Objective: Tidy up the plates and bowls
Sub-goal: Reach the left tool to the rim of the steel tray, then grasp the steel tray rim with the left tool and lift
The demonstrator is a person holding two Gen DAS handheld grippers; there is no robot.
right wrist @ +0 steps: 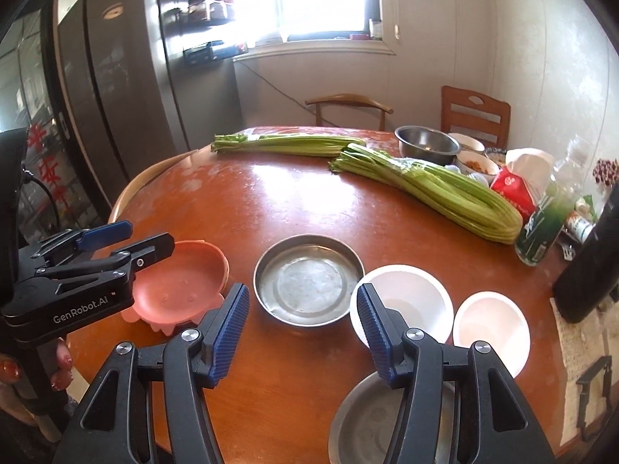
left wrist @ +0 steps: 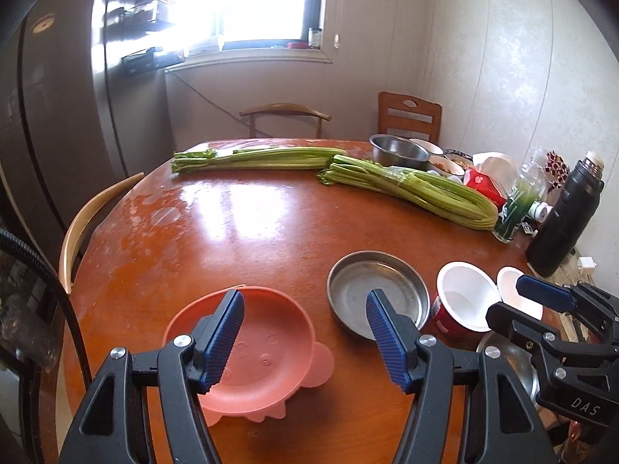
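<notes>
Both the left gripper and right gripper are held unclenched and empty above the round brown table, where the light, stiff, slippery shallow round steel plate is best pinched at its rim.

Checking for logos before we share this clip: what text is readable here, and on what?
"GenRobot.AI": side of the left gripper.
"DAS": body of the right gripper.
Red carton, green-labelled bottle, fridge stickers, paper sheet at the table edge: print too small or blurred to read.
</notes>
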